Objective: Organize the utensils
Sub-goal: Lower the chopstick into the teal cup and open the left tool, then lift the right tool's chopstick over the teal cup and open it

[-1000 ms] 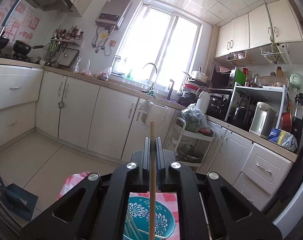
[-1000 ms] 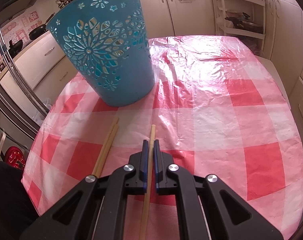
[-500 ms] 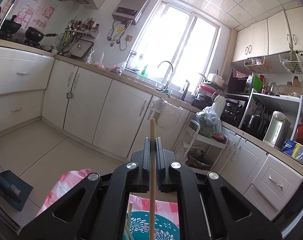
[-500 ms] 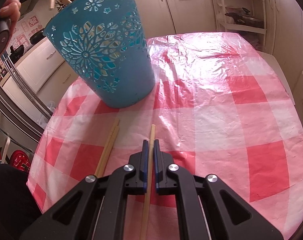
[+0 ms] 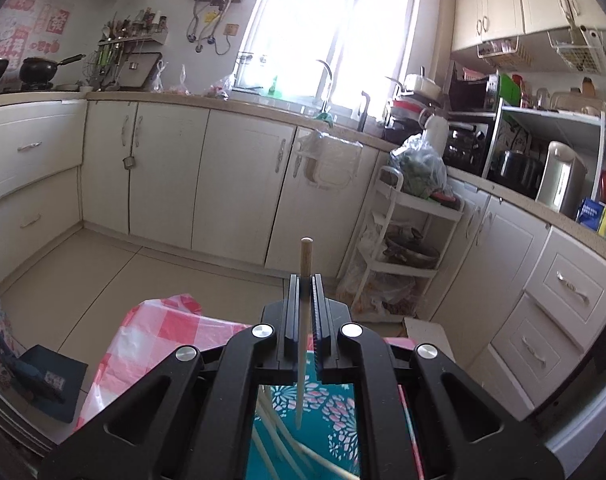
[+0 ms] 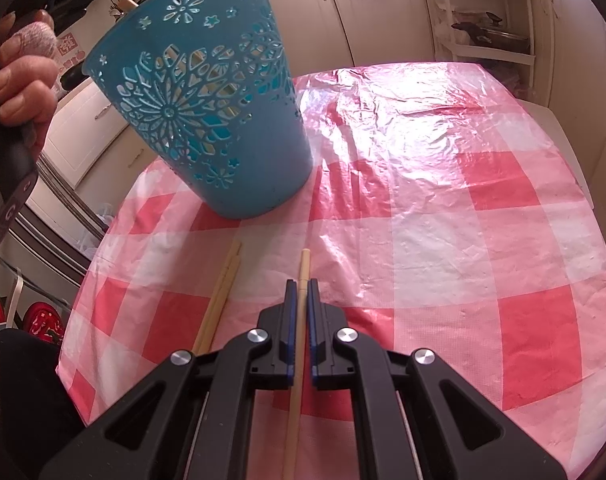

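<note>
My left gripper [image 5: 305, 280] is shut on a wooden chopstick [image 5: 305, 260], held upright above the teal perforated basket [image 5: 331, 412]; several pale chopsticks [image 5: 271, 420] lie inside it. In the right wrist view the basket [image 6: 207, 112] stands at the table's far left. My right gripper [image 6: 302, 284] is shut on another chopstick [image 6: 303, 268], low over the red-checked tablecloth [image 6: 443, 240]. Two more chopsticks [image 6: 223, 292] lie on the cloth just left of it.
The person's left hand [image 6: 19, 76] holding the other gripper's handle shows at the upper left. Kitchen cabinets [image 5: 223, 184] and a white trolley rack [image 5: 403, 248] stand beyond the table. A dustpan [image 5: 47, 380] lies on the floor.
My left gripper with its chopstick has tilted down and moved over the basket; more of the basket's inside shows. The right gripper has barely moved.
</note>
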